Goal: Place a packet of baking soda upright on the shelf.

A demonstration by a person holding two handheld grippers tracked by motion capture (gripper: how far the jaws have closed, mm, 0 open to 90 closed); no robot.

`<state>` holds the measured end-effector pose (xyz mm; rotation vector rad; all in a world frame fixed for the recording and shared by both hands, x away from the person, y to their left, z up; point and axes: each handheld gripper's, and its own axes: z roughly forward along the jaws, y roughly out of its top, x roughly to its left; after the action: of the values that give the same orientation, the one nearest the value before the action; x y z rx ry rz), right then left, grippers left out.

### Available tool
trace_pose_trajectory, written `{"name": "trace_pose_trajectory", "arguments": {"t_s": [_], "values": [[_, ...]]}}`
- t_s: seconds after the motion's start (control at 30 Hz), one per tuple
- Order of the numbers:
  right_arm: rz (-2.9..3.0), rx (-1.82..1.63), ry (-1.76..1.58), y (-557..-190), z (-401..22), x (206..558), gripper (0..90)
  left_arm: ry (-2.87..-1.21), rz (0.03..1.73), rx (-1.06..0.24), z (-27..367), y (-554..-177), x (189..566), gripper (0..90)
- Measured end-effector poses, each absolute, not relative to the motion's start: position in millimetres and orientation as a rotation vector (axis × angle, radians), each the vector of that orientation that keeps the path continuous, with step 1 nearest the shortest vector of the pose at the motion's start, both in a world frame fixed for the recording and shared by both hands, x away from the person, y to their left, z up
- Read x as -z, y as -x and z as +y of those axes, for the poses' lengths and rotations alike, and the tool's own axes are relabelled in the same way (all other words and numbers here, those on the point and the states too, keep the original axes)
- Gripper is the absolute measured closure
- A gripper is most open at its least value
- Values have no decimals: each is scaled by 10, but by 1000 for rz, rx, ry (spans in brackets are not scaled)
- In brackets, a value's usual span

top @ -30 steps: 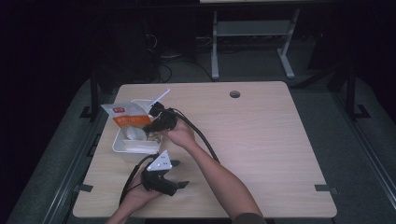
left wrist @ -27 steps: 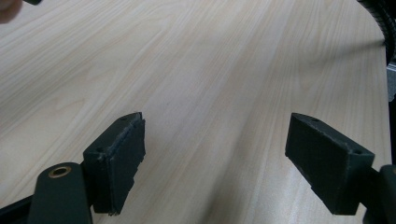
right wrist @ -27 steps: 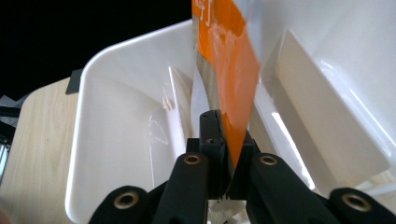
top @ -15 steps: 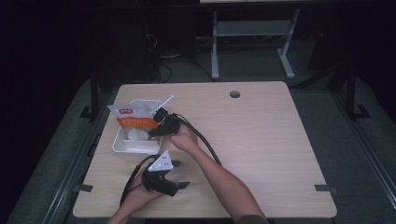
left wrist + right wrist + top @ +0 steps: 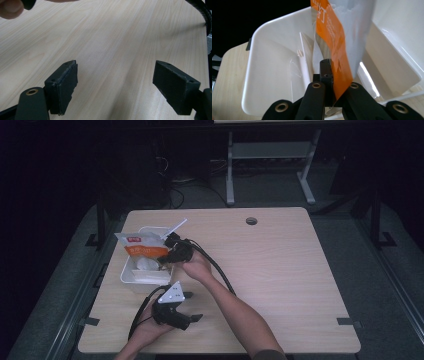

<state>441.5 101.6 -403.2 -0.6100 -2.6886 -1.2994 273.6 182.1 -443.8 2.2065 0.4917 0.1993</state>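
Note:
An orange and white packet (image 5: pixel 140 245) hangs over a white plastic bin (image 5: pixel 131 275) at the table's left side. My right gripper (image 5: pixel 167 252) is shut on the packet's lower edge. In the right gripper view the jaws (image 5: pixel 334 82) pinch the orange strip of the packet (image 5: pixel 342 37) above the bin (image 5: pixel 269 75). My left gripper (image 5: pixel 192 306) rests on the table near the front edge, jaws spread wide. In its own view the left gripper (image 5: pixel 115 87) has nothing but bare wood between its pads.
A white stick-like utensil (image 5: pixel 175 227) juts out of the bin's far corner, and a round white item (image 5: pixel 145 265) lies inside. The wooden table (image 5: pixel 280 270) has a cable hole (image 5: pixel 251 221) at the back. Black cables trail from both grippers.
The right gripper and the packet have shifted slightly above the bin. The left gripper has kept still.

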Motion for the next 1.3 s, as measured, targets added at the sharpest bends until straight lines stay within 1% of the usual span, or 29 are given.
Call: {"name": "trace_pose_trajectory", "arguments": {"t_s": [0.37, 0.4, 0.43, 0.77, 1.0, 1.13, 1.3], "values": [[-2687, 1296, 578, -4401, 972, 3974, 869, -2206, 497, -200, 1828, -2749, 4439, 195], [-2664, 1311, 575, -4408, 948, 3966, 855, -2206, 499, -200, 1829, -2750, 4439, 195], [-2622, 1323, 572, -4425, 897, 3943, 817, -2205, 499, -201, 1829, -2749, 4438, 195], [-2632, 1362, 577, -4386, 648, 3807, 790, -2205, 501, -209, 1833, -2753, 4434, 194], [-2624, 1382, 594, -4357, 400, 3754, 748, -2205, 509, -207, 1838, -2766, 4437, 195], [-2617, 1388, 602, -4351, 327, 3741, 734, -2204, 513, -209, 1842, -2772, 4437, 195], [-2602, 1405, 620, -4339, 208, 3708, 691, -2203, 517, -209, 1844, -2774, 4438, 195]]}}
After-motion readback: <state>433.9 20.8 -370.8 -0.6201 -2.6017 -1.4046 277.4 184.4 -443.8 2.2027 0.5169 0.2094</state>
